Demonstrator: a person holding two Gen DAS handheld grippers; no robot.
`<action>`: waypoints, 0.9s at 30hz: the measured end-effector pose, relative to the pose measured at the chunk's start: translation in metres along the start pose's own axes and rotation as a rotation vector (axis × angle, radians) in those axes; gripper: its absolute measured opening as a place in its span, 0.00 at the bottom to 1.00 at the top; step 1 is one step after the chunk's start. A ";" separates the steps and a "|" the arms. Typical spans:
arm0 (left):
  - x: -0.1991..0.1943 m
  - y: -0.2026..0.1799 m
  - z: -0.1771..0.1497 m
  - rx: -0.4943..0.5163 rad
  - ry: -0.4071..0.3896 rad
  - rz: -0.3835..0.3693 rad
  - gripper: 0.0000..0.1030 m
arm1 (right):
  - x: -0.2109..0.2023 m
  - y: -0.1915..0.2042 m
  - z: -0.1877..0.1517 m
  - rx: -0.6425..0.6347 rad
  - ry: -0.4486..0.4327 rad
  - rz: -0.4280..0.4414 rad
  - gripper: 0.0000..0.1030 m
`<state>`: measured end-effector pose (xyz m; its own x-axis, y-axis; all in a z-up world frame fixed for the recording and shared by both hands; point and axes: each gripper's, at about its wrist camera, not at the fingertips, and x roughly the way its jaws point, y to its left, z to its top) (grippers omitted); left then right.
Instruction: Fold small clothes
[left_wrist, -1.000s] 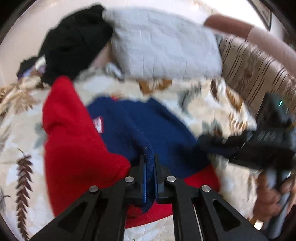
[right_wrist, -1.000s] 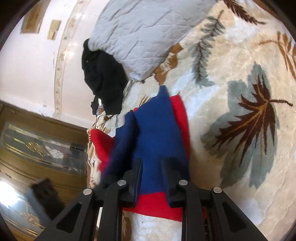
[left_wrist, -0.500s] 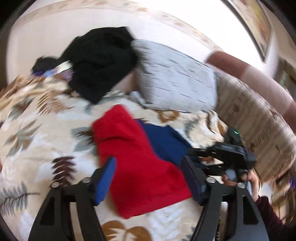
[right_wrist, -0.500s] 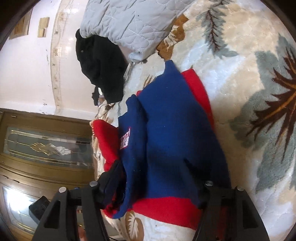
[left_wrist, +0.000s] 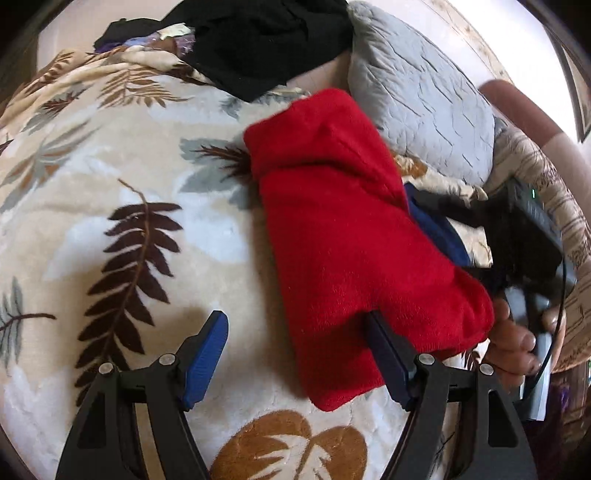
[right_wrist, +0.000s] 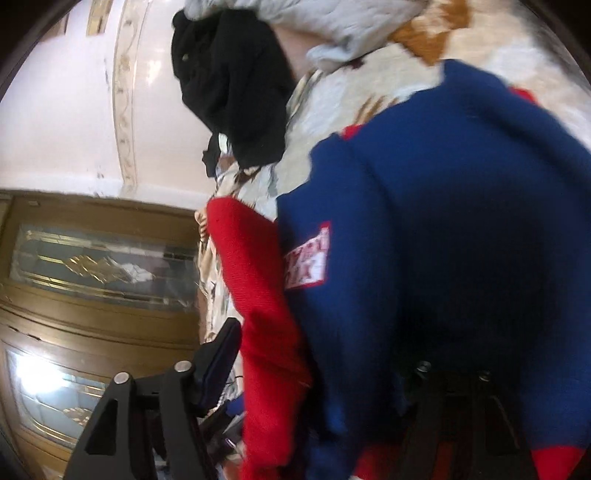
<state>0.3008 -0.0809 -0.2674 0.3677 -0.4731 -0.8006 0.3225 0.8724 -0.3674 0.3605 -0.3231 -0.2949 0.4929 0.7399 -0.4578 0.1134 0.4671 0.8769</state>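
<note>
Left wrist view: the left gripper (left_wrist: 295, 354) is standing wide, holding nothing, its blue pads spread over the leaf-patterned blanket (left_wrist: 122, 206). The red and blue garment (left_wrist: 351, 229) is lying folded just ahead of it and toward its right finger, red side up; that finger's tip is lying against the garment's near edge. A strip of blue is showing at the garment's right edge. Farther right, the right gripper (left_wrist: 480, 218) is reaching into that blue part, its handle gripped by a hand (left_wrist: 513, 343). Far ahead, a grey quilted pillow (left_wrist: 417, 92) and a black garment (left_wrist: 266, 40) are lying at the blanket's far end.

Right wrist view: the right gripper is spread wide; its left finger (right_wrist: 218, 354) is showing bare, while its right finger is buried under blue cloth, so I cannot tell whether anything is held. The garment is filling the space directly ahead and over the gripper, a white patch (right_wrist: 308, 260) showing beside the red fold. The black garment is lying beyond, ahead left.
</note>
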 end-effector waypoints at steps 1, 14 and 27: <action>0.001 0.000 0.000 0.007 -0.001 -0.001 0.75 | 0.006 0.006 -0.001 -0.023 -0.005 -0.021 0.74; -0.031 -0.020 0.016 0.048 -0.153 0.008 0.74 | -0.069 0.044 -0.008 -0.220 -0.236 -0.157 0.18; 0.019 -0.095 0.022 0.235 -0.130 0.084 0.75 | -0.119 -0.069 -0.002 0.034 -0.127 -0.279 0.18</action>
<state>0.2961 -0.1751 -0.2377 0.5057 -0.4251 -0.7507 0.4741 0.8640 -0.1699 0.2919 -0.4422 -0.3013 0.5424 0.5177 -0.6617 0.2871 0.6260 0.7250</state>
